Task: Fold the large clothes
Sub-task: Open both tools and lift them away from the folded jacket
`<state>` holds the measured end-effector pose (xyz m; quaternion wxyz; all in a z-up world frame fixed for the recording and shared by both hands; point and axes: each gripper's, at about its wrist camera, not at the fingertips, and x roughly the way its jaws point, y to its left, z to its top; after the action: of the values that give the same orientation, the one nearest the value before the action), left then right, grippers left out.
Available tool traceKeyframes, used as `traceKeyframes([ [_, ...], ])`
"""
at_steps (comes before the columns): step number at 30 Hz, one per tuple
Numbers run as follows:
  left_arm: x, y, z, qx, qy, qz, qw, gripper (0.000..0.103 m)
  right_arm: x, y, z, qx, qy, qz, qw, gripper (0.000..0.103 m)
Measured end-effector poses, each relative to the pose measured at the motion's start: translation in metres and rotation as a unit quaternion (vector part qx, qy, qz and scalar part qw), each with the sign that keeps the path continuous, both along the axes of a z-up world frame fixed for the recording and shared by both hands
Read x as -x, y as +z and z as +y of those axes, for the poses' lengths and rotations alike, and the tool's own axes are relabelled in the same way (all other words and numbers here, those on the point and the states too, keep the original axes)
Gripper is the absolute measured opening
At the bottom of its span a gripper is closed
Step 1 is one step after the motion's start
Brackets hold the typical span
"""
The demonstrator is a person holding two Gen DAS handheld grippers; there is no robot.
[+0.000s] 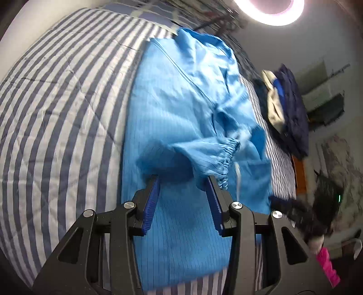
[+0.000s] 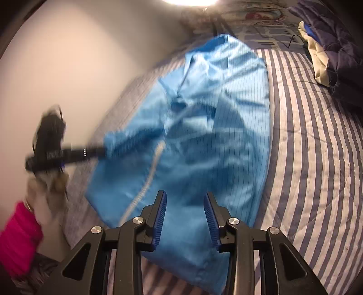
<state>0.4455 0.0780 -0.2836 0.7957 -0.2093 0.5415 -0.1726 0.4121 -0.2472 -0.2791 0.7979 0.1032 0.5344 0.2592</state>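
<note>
Blue coat (image 1: 181,109) spread on the striped bed (image 1: 56,113).
My left gripper (image 1: 182,181) and right gripper (image 2: 185,196) hover open over the coat, holding nothing.

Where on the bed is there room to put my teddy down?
Two bare patches of the striped bedcover: the wide stretch between the blue coat and the wall, and a narrower strip between the coat and the pile of dark clothes. The middle is crowded by the coat and both claws.

Background: bedding, spare clothes, ceiling light.
Blue-and-white striped quilt (image 1: 56,109) covers bed; dark navy and cream clothes pile (image 2: 329,45) near far edge; round ceiling lamp (image 1: 270,9) lit.
</note>
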Motion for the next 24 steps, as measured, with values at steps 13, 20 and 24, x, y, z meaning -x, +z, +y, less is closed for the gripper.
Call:
traceKeyframes([
  [13,-0.007,0.022,0.045,0.015,0.064,-0.042,0.9969,0.042,0.013,-0.004,-0.037,-0.004,-0.05,0.003,0.999,0.051],
  [20,0.011,0.0,0.012,0.002,-0.014,-0.009,0.9999,0.042,0.002,-0.016,-0.047,-0.016,-0.079,0.024,0.996,0.051],
  [24,0.015,-0.012,-0.004,-0.023,-0.033,-0.003,0.9992,0.042,0.003,-0.021,-0.049,-0.026,-0.088,0.034,0.995,0.043],
])
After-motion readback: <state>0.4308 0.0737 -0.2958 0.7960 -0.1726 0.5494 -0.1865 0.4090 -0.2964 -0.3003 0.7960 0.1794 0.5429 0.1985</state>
